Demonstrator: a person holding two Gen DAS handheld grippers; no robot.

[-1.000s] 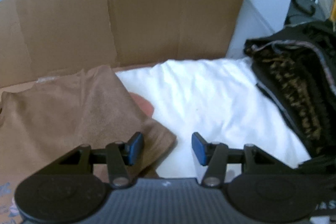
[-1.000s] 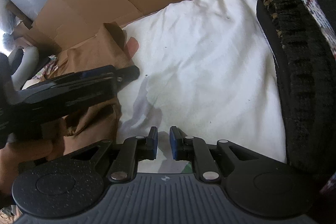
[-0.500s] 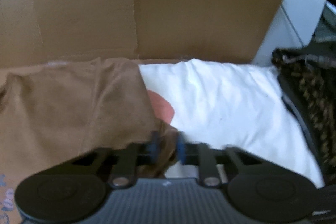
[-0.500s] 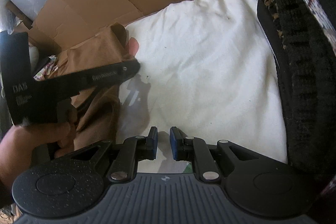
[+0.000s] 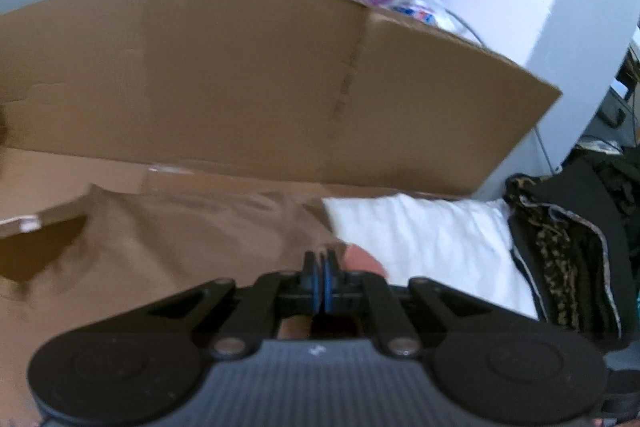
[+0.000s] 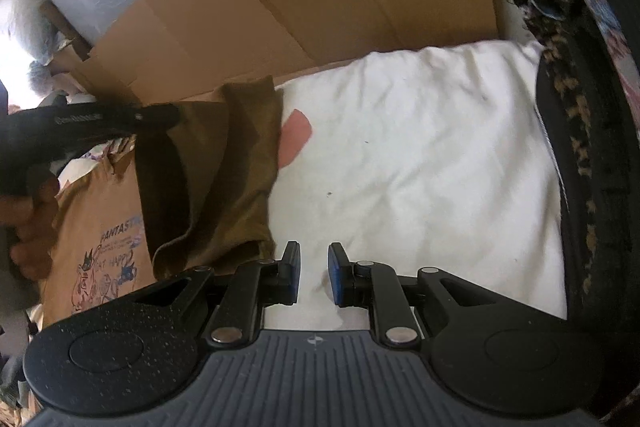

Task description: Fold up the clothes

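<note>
The left gripper [image 5: 320, 269] points downward, its pads pressed together on a fold of the brown T-shirt [image 6: 224, 179], lifting that edge off the bed. A hand [image 6: 28, 223] grips its handle. The right gripper [image 6: 313, 273] hovers over the white pillow [image 6: 420, 155], jaws a little apart, holding nothing. One shirt, one pillow, one dark patterned pile [image 6: 580, 131] at the right. Cardboard [image 5: 240, 75] walls the far side; the pillow's top lies bare.
</note>
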